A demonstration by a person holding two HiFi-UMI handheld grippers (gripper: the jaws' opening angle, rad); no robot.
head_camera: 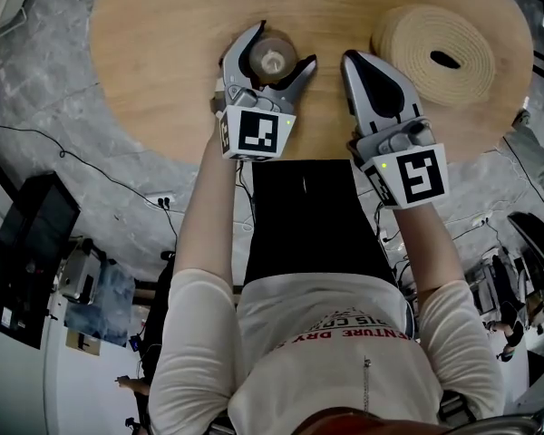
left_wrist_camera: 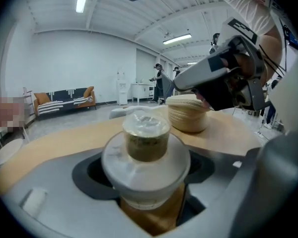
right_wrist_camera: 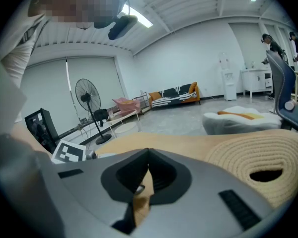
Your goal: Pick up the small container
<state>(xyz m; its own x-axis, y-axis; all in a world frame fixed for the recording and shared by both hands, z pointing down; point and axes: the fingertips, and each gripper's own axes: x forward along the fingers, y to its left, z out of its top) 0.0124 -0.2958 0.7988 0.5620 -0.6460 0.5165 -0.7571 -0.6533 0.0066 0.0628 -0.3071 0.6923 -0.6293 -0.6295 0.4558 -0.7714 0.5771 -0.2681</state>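
Bracketing small container [head_camera: 272, 62], left tongs [head_camera: 284, 43] spread

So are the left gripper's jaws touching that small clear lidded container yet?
Cannot tell. Head view shows the left gripper with jaws spread around the small clear lidded container, but no view shows a gap or contact plainly.

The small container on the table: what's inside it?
Inside the small container, brownish filling shows through its clear upper part, under a clear cap. Its wide white collar hides anything lower down.
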